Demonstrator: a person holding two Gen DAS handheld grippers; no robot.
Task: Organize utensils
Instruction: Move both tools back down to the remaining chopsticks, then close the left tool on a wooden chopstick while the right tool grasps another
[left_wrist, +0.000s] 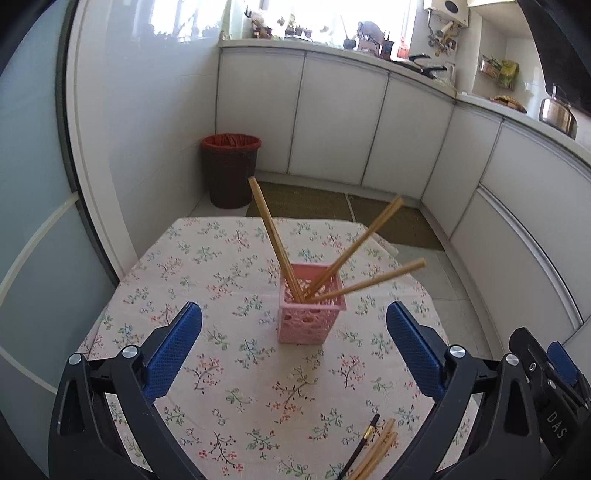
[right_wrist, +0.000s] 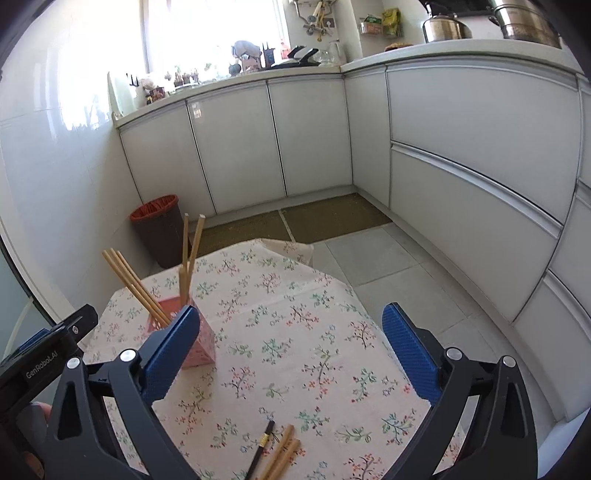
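With both the left claw (left_wrist: 293, 347) and the right claw (right_wrist: 291, 347) spread and empty, the pink holder (left_wrist: 311, 317) stood mid-frame on the floral tabletop (left_wrist: 221, 258), while loose chopsticks (left_wrist: 373, 450) at lower right apparently awaited the next pickup.

Daylight from blown-out window (right_wrist: 210, 33); cabinets bowed by fisheye; corners vignetted black.
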